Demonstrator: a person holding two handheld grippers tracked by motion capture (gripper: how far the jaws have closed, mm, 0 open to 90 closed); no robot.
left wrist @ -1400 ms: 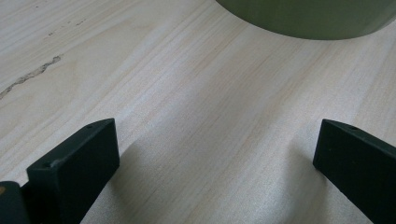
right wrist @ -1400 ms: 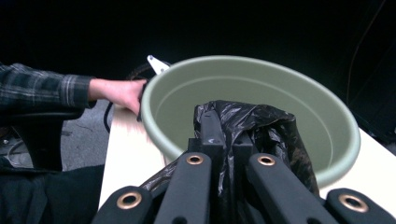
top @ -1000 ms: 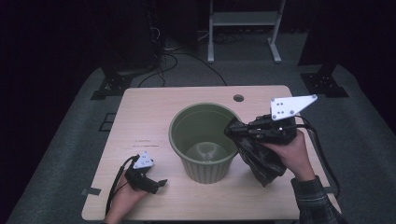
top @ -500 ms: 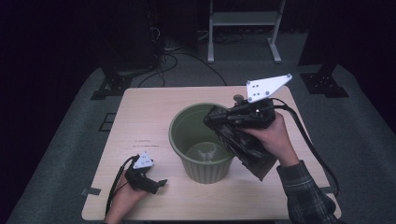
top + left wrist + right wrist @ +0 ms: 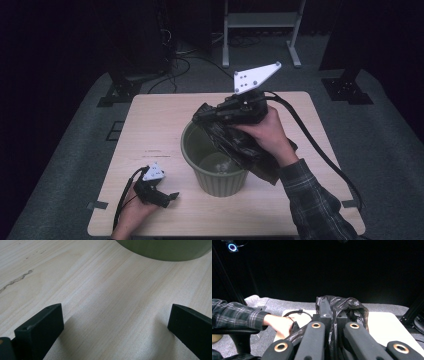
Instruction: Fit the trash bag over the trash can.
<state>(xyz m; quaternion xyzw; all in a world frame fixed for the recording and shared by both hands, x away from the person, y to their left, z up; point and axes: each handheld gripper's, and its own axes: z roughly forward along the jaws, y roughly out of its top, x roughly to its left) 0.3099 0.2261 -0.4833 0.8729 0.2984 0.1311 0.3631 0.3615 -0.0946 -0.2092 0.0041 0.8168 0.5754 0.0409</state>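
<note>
A green plastic bin (image 5: 220, 175) stands upright in the middle of the wooden table (image 5: 160, 125). My right gripper (image 5: 202, 116) hangs above the bin's rim, shut on a crumpled black plastic bag (image 5: 240, 147) that droops over the bin's right side. In the right gripper view the bag (image 5: 348, 306) bunches between and around the closed jaws (image 5: 333, 312). My left gripper (image 5: 171, 196) lies on the table at the front left of the bin, open with nothing between its jaws (image 5: 116, 322). The bin's base (image 5: 165, 250) is just ahead of it.
A grey mat (image 5: 75, 165) surrounds the table. Black stand feet (image 5: 120, 92) and cables (image 5: 175, 62) lie behind it, and a white rack (image 5: 260, 22) stands at the back. The right gripper's thick cable (image 5: 320, 155) trails across the table's right side.
My right gripper has risen and swung left with the black bag, from beside the bin's right wall to above its rim. The left gripper has stayed put.
</note>
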